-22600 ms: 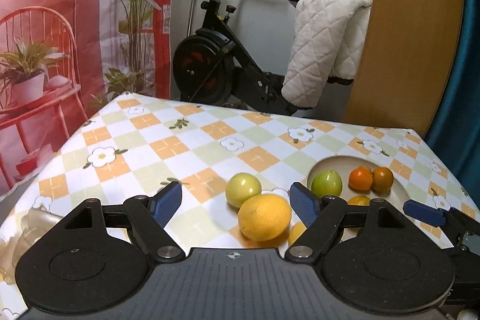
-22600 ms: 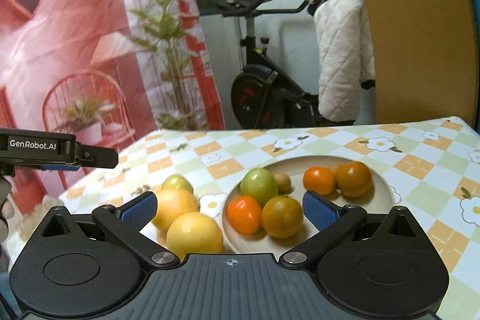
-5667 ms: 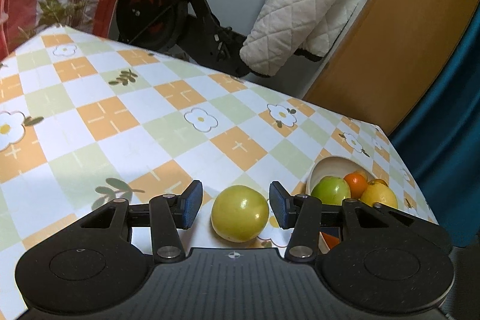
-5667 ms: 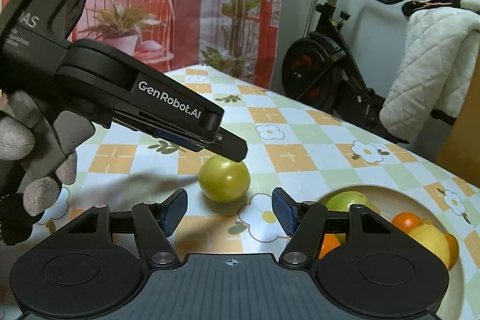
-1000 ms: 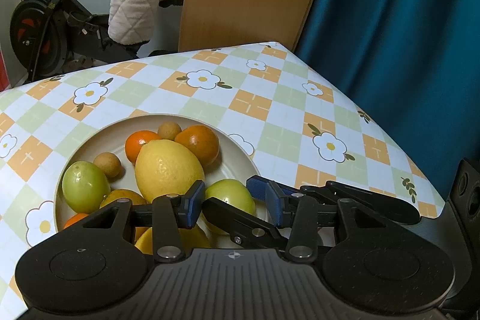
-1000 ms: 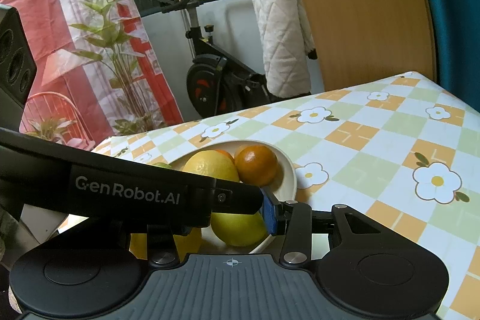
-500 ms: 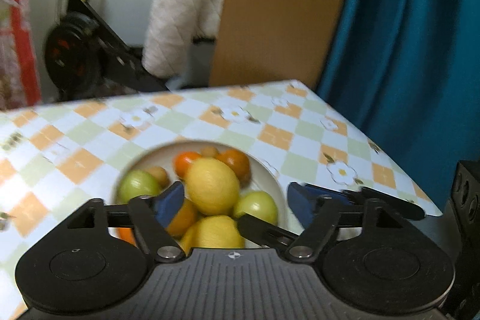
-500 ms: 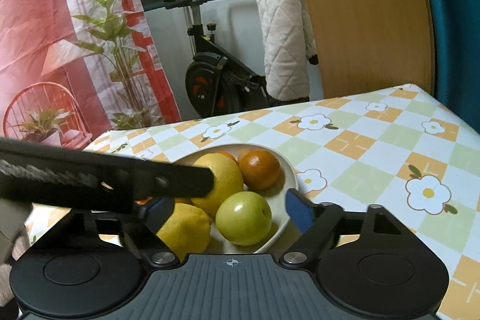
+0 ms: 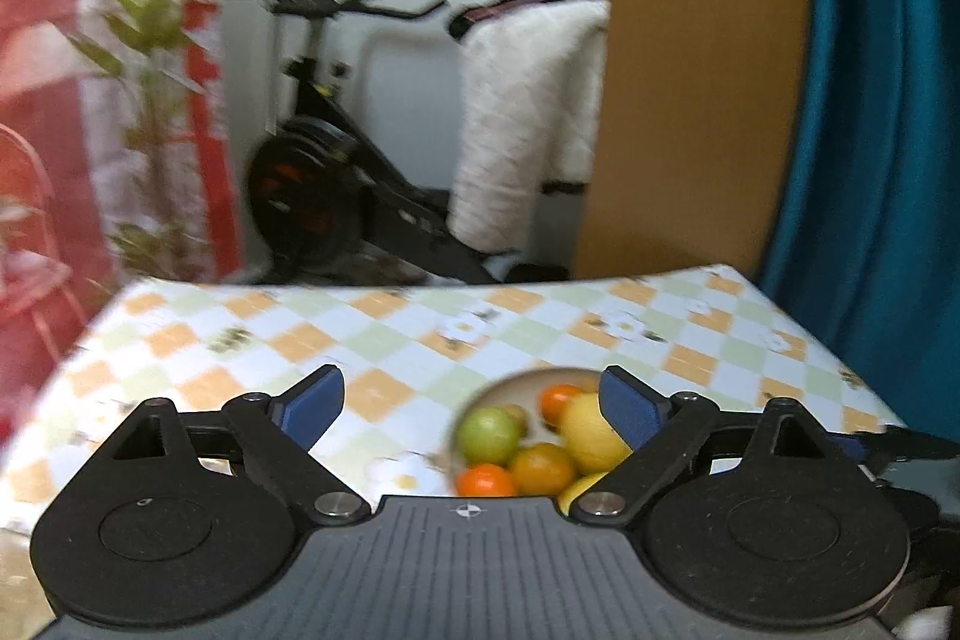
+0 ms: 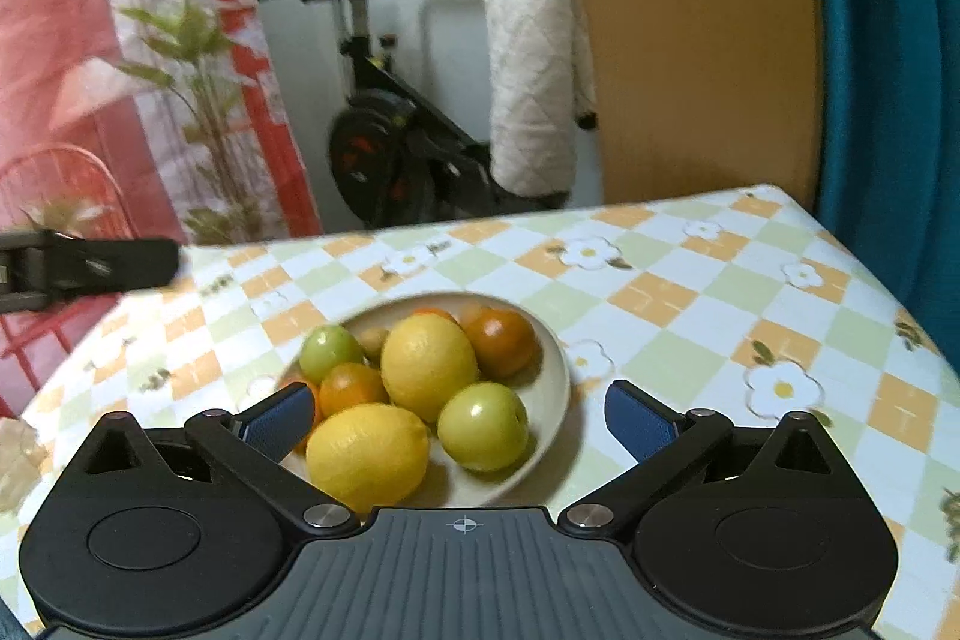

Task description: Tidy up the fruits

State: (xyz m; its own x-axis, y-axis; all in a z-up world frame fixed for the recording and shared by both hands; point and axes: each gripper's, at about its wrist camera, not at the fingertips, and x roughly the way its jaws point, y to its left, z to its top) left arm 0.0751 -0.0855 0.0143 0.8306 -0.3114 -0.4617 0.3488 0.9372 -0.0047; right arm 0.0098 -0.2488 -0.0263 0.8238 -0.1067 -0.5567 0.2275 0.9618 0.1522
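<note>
A beige bowl [image 10: 555, 376] on the checkered tablecloth holds two yellow lemons [image 10: 429, 364], two green fruits [image 10: 483, 424], and several oranges [image 10: 501, 334]. My right gripper [image 10: 459, 415] hovers just before the bowl, jaws still opening wide, nothing pressed between them. In the left wrist view the same bowl [image 9: 510, 382] lies further off, with a green fruit [image 9: 486, 433] and a lemon [image 9: 591, 433] showing. My left gripper [image 9: 471, 403] is raised above the table, jaws opening, empty. The left gripper's finger [image 10: 90, 265] shows at the right view's left edge.
The tablecloth [image 10: 720, 292] ends at edges to the right and far side. Behind the table stand an exercise bike [image 9: 336, 196] draped with a white quilted cover [image 9: 522, 124], a wooden panel [image 9: 696, 70], a blue curtain [image 9: 870, 130] and a red printed backdrop [image 9: 48, 70].
Both grippers opened and let go of the green fruit, which now rests in the bowl. Both rose and drew back; the left swung away to the left.
</note>
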